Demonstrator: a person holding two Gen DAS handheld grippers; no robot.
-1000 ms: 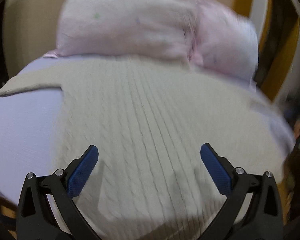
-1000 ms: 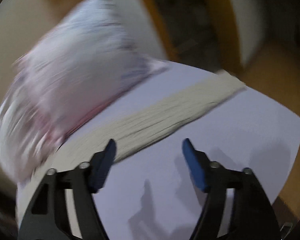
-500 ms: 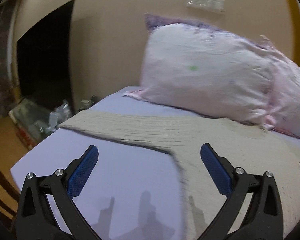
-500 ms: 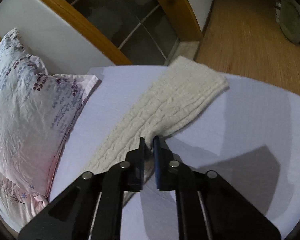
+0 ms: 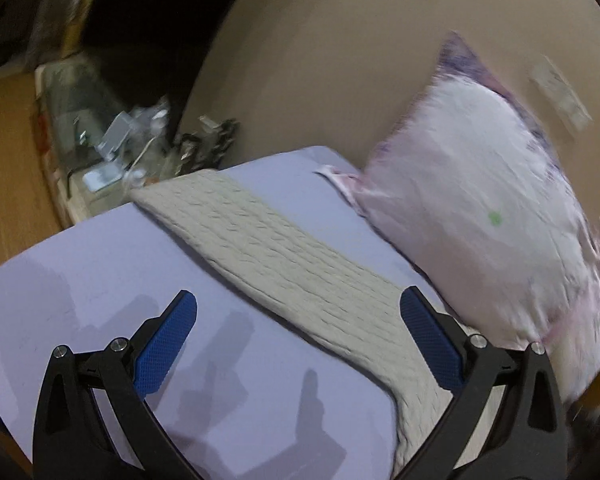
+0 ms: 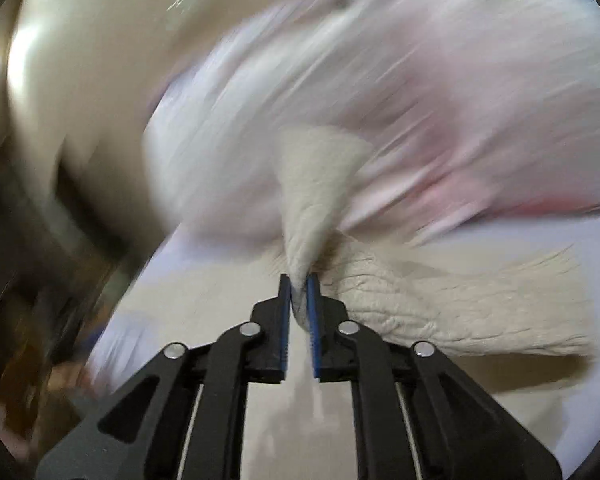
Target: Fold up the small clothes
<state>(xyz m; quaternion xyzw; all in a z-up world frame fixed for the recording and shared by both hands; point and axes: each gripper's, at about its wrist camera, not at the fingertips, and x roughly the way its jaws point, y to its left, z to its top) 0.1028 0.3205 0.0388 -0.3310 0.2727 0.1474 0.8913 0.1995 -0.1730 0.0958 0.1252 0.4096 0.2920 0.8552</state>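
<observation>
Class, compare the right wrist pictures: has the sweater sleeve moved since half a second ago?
Yes. The right hand-held gripper, shut on the sweater sleeve, has lifted its pinched part off the bed sheet, up toward the pillow.

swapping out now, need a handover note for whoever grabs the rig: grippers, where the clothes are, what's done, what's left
Right gripper: shut on a pinch of the sweater, that part lifted off the bed.
Left gripper: open, holds nothing, above the bed beside the sleeve.
Sleeve lies flat toward the bed's corner; pillow sits behind it.
Done: right grip taken, first fold begun.
Left: lay the lifted part over, fold the flat sleeve in, then finish the fold.
</observation>
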